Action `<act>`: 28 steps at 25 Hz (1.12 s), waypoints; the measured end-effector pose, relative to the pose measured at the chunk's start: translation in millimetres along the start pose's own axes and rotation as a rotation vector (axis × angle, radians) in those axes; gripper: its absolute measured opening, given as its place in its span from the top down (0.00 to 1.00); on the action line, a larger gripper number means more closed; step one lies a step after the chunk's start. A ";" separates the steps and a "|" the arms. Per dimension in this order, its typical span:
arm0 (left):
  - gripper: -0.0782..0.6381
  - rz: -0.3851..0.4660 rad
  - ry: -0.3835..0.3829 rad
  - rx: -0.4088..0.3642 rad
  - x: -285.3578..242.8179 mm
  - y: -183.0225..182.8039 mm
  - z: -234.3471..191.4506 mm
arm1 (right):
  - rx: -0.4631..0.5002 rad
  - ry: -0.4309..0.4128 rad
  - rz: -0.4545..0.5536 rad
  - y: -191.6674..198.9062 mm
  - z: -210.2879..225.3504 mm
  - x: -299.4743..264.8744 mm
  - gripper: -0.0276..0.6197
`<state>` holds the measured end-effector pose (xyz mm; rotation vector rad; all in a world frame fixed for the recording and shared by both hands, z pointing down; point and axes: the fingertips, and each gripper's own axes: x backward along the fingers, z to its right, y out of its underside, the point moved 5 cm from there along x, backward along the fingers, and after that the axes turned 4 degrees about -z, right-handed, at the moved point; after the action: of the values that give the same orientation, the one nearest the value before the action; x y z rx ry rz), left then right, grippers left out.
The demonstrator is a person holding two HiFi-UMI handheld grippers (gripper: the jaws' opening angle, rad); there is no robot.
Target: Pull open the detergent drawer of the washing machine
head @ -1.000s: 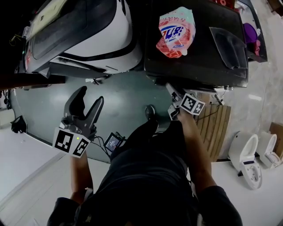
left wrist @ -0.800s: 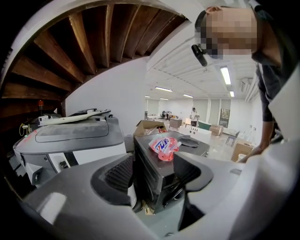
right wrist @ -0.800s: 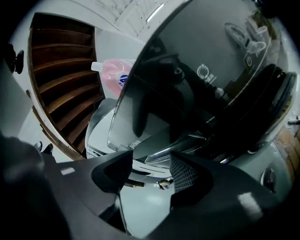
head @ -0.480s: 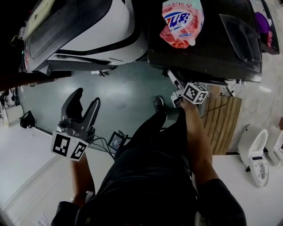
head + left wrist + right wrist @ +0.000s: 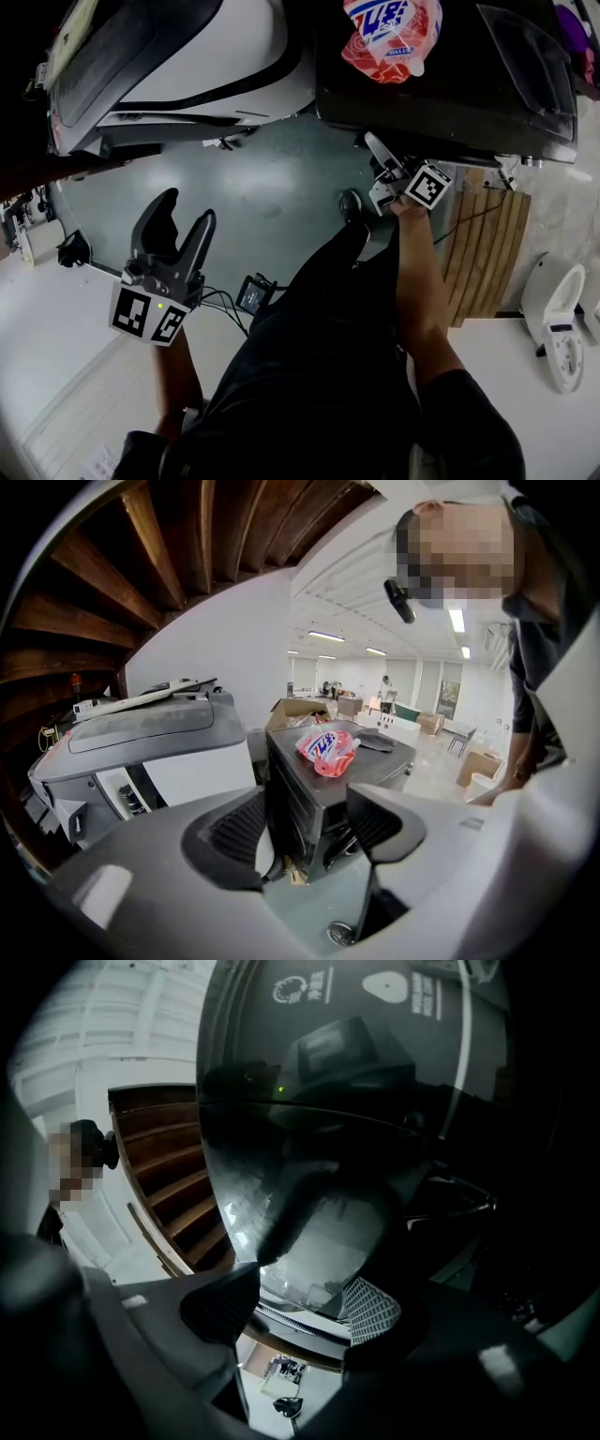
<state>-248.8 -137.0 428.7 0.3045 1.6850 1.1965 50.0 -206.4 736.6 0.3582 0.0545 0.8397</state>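
Note:
The black washing machine (image 5: 450,94) fills the top right of the head view, with a pink and blue detergent pouch (image 5: 389,28) lying on its lid. My right gripper (image 5: 382,169) is just in front of the machine's front edge. Its jaws are opening and nothing is between them. In the right gripper view that gripper (image 5: 295,1307) faces the machine's dark glossy front (image 5: 375,1101) at close range, and I cannot pick out the drawer there. My left gripper (image 5: 187,211) hangs open and empty over the teal floor. In the left gripper view, the left gripper (image 5: 307,829) frames the machine (image 5: 309,799) from a distance.
A white and grey machine (image 5: 178,66) stands to the left of the black one. A wooden slatted pallet (image 5: 487,253) and white toilets (image 5: 553,319) lie to the right. A small device with cables (image 5: 253,295) sits on the floor by the person's legs.
The right gripper has swung out from under the machine's front edge and turned, so more of its fingers shows. The left gripper has sunk a little.

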 end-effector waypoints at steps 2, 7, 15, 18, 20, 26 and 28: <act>0.44 -0.005 0.000 -0.001 0.7 1.4 0.5 | -0.001 -0.013 0.002 -0.2 -1.2 -0.8 0.55; 0.44 -0.006 -0.005 0.006 2.0 3.4 -2.5 | -0.022 -0.017 -0.006 16.2 -7.7 16.2 0.56; 0.44 -0.003 0.025 0.010 -5.6 1.9 -1.3 | -0.081 -0.003 -0.050 57.8 -28.4 56.3 0.57; 0.44 0.006 0.032 0.002 -7.1 -2.6 -0.7 | -0.092 -0.013 -0.074 69.1 -35.2 67.8 0.57; 0.44 0.010 0.033 -0.004 -7.1 -5.5 -2.1 | -0.094 -0.021 -0.105 79.5 -44.0 83.7 0.58; 0.44 0.025 0.053 0.007 -12.3 -8.3 -4.7 | -0.142 -0.143 -0.140 106.4 -82.7 116.9 0.95; 0.44 0.036 0.068 0.007 -15.9 -11.2 -0.8 | -0.095 -0.144 -0.196 106.5 -95.1 106.3 0.95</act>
<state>-238.6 -153.5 428.7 0.3023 1.7493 1.2405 26.9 -35.5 692.5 0.3169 -0.0828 0.6182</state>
